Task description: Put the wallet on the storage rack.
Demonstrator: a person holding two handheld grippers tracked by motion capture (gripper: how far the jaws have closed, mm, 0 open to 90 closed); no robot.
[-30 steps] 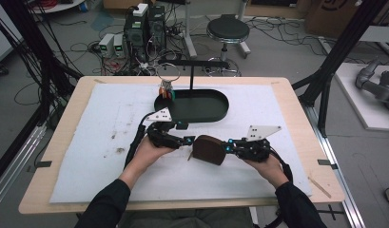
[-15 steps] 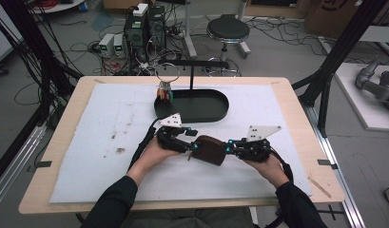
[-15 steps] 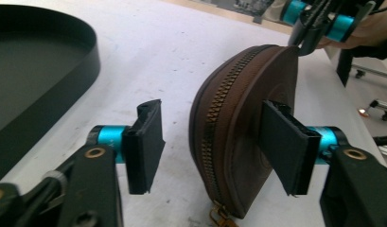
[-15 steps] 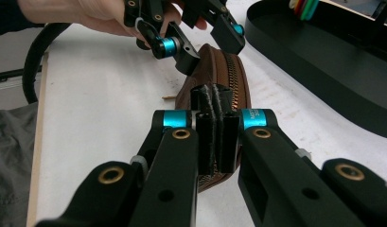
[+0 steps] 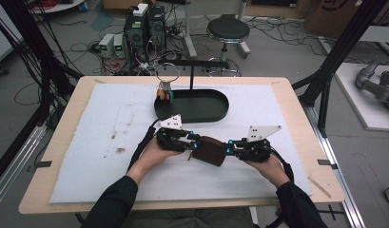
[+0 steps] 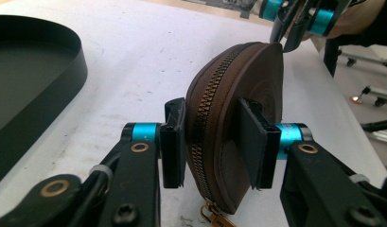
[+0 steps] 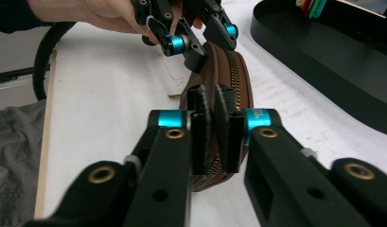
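Note:
A round brown zippered pouch (image 5: 209, 149) stands on edge on the white mat, held between both grippers. My left gripper (image 5: 194, 142) has just been closing, and its pads now press on the two flat faces of the pouch (image 6: 229, 94), zipper up and a brass pull hanging at the near end. My right gripper (image 5: 225, 149) pinches the opposite rim of the pouch (image 7: 233, 71); its jaws have just been opening slightly, a thin gap shows between the pads, and the rim still sits between them. The left gripper (image 7: 200, 42) appears at the pouch's far end in the right gripper view.
A black oval tray (image 5: 192, 116) lies just beyond the hands, bearing a T-shaped stand (image 5: 192, 71) and a wire ring with coloured tags (image 5: 166, 92). The white mat (image 5: 87, 142) covers most of the wooden table. Cables trail back from both grippers.
My left gripper slid right to the pouch and its jaws narrowed from wide apart to pressing on the pouch's faces. The right hand and the pouch stayed where they were.

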